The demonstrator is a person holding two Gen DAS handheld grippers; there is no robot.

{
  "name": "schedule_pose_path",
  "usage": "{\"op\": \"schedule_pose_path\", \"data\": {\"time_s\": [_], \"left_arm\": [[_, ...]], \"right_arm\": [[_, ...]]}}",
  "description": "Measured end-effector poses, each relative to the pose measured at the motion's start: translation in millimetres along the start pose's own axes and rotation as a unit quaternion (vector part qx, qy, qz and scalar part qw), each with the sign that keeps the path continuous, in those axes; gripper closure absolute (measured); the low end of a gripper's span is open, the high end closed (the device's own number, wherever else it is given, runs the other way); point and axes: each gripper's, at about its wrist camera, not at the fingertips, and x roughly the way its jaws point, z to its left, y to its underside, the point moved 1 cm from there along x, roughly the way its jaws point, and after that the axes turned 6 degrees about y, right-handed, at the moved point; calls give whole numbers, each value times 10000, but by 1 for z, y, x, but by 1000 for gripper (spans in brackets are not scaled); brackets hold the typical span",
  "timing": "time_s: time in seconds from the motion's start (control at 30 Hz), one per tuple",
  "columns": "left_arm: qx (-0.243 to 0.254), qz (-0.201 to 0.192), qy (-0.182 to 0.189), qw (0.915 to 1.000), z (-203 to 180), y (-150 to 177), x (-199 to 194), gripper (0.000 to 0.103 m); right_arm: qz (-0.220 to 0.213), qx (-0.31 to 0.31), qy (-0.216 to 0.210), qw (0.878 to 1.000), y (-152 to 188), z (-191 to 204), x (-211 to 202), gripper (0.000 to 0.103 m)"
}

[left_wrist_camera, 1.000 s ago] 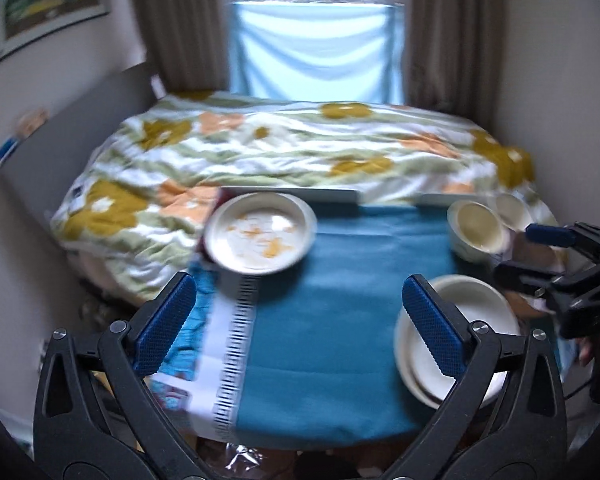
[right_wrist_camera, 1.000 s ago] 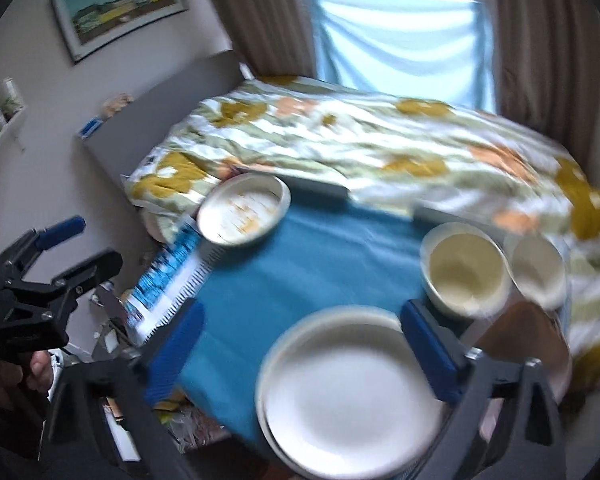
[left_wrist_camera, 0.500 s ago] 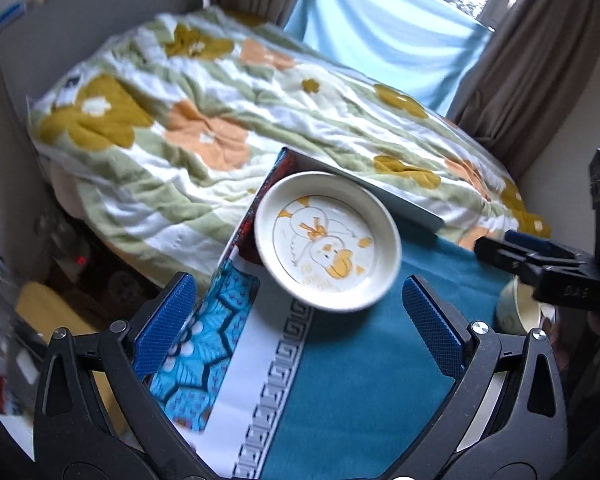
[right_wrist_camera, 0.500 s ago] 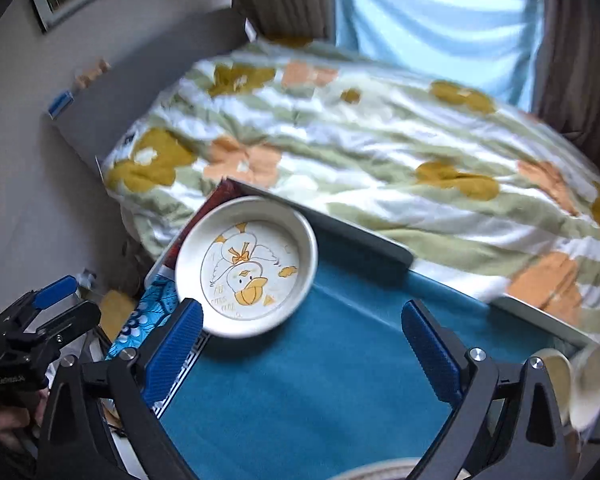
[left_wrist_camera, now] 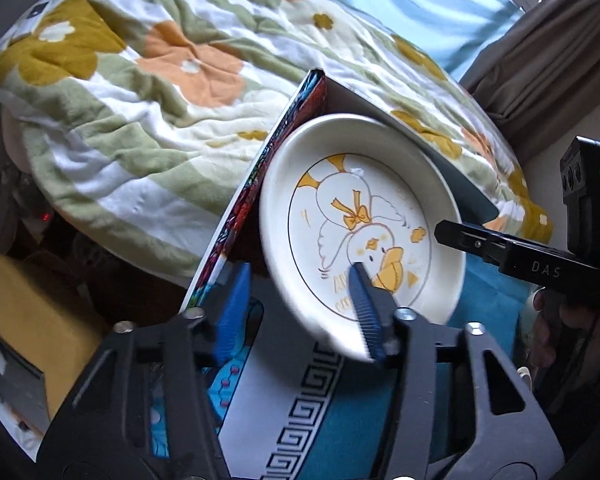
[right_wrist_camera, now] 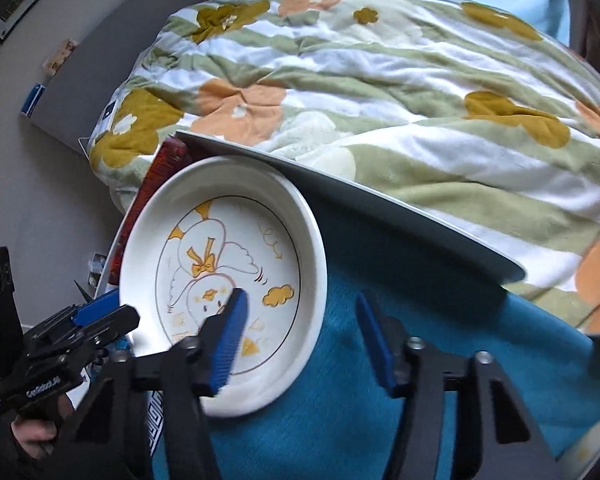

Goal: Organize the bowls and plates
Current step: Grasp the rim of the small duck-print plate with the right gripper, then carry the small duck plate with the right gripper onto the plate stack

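Bedding (left_wrist_camera: pixel 148 92) with green stripes and mustard and orange flowers filled the space beyond both claws, lying past the far edge of the table. Nearer, under the fingers, a teal cloth (right_wrist_camera: pixel 380 408) covered the table; in the left wrist view a white border with a black key pattern (left_wrist_camera: pixel 300 412) ran just ahead of the left gripper (left_wrist_camera: pixel 296 312). A thin grey board (right_wrist_camera: pixel 340 184) stood along the table's far edge, beyond the right gripper (right_wrist_camera: pixel 304 340).

The task's thing, 1 shallow white plate with a yellow duck drawing (left_wrist_camera: pixel 360 220), sat on the cloth between the 2 claws, its far rim close against the grey board. The left gripper straddled the plate's left rim: 1 blue pad (left_wrist_camera: pixel 364 308) was over the duck drawing inside the plate, the other outside the rim. Its jaws had just been closing, with the rim between them; whether the pads were already pressing on it I could not tell, as the near rim was blurred. The right gripper straddled the opposite rim the same way, 1 blue pad (right_wrist_camera: pixel 228 336) inside over the drawing and the other above the cloth outside. Its jaws had also just been closing, and contact could not be made out.
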Motion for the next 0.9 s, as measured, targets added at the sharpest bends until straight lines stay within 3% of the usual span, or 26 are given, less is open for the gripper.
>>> {"op": "schedule_pose_path", "data": {"time_s": [0.17,0.2,0.3,0.5,0.9], "left_arm": [[11,62,-124,9999,-1,-4,8,81],[51,52,-235,9997,-1,-4,9,87],[137,37,-385,9992,0,-3,9,90],[405,62,-670,9969,-9,0,8,90],[952,-264,-670,9929,-39,2,-29,88]], "right_arm": [[-4,-127,-124,9998,-6,0,11,72],[-18,-163,-107,9998,-7,0,12,79],[-44,-296,-30,9995,-9,1,15,89],[-128,-489,118,9987,-8,3,13,90],[-744,-606,398,9946,11,13,-35,90]]}}
